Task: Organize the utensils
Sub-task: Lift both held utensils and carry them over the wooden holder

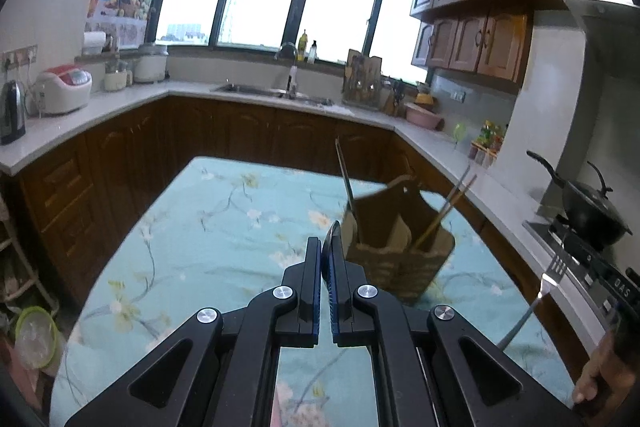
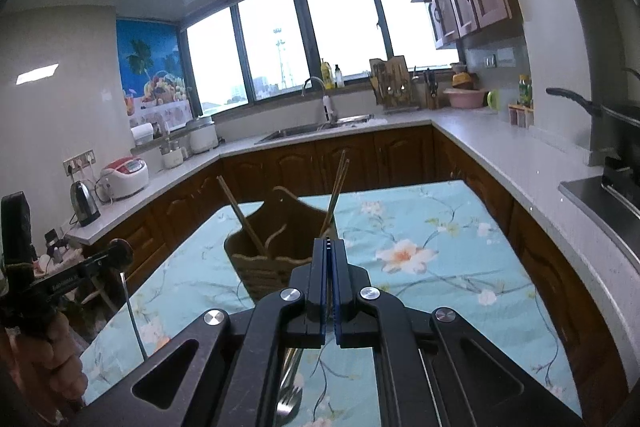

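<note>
A brown woven utensil holder (image 1: 400,247) stands on the floral-cloth table (image 1: 224,227) and holds chopsticks (image 1: 448,209). My left gripper (image 1: 327,247) is shut on a spoon whose bowl edge (image 1: 334,233) sticks up between the fingers, just left of the holder. In the right wrist view the holder (image 2: 276,243) with chopsticks (image 2: 336,183) is straight ahead. My right gripper (image 2: 329,247) is shut on a fork; its tines (image 2: 290,401) hang below the jaws. The same fork (image 1: 552,277) shows at the right of the left wrist view.
Counters with wooden cabinets surround the table. A sink (image 1: 276,93) lies under the windows. A wok (image 1: 592,211) sits on the stove at right. A rice cooker (image 1: 64,89) and kettle (image 1: 12,113) stand at left.
</note>
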The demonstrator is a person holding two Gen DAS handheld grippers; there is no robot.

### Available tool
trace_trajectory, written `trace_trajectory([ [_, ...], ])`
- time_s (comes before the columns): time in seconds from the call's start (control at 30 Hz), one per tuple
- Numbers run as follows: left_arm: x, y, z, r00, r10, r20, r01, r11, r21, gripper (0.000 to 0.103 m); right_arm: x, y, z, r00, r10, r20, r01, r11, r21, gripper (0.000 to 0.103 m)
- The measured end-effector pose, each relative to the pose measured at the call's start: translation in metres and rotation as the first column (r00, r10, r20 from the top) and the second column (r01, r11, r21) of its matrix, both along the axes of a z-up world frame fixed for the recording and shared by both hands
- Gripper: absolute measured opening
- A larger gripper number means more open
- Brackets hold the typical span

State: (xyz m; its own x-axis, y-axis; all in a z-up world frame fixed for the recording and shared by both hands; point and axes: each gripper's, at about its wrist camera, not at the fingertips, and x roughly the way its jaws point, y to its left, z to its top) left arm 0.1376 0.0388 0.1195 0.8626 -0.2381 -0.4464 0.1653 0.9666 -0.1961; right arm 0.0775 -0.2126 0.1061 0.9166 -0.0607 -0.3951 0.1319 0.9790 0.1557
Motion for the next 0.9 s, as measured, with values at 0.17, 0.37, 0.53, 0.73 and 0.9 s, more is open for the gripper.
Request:
trace_trajectory([
  [0.17,0.016,-0.002,0.010,0.998,0.023,0.056,-0.024,1.000,0.009,0.002,0.011,-0.003,0.011,1.000,0.000,0.031,0.001,1.000,-0.024,0.002],
  [0.37,0.040,-0.011,0.023,0.989,0.056,0.137,-0.059,0.998,0.018,0.002,0.027,-0.008,0.026,0.997,-0.007,0.080,0.012,0.998,-0.060,0.002],
  [0.53,0.067,-0.025,0.021,0.980,0.080,0.185,-0.084,0.996,0.015,0.002,0.043,-0.016,0.038,0.991,-0.030,0.131,0.040,0.996,-0.079,0.002],
  [0.73,0.097,-0.046,0.004,0.968,0.116,0.223,-0.123,0.992,0.016,0.002,0.073,-0.021,0.046,0.984,-0.045,0.173,0.066,0.991,-0.114,0.002],
  [0.9,0.122,-0.066,-0.016,0.954,0.158,0.254,-0.172,0.984,0.037,0.002,0.096,-0.020,0.045,0.981,-0.052,0.189,0.083,0.984,-0.160,0.002],
])
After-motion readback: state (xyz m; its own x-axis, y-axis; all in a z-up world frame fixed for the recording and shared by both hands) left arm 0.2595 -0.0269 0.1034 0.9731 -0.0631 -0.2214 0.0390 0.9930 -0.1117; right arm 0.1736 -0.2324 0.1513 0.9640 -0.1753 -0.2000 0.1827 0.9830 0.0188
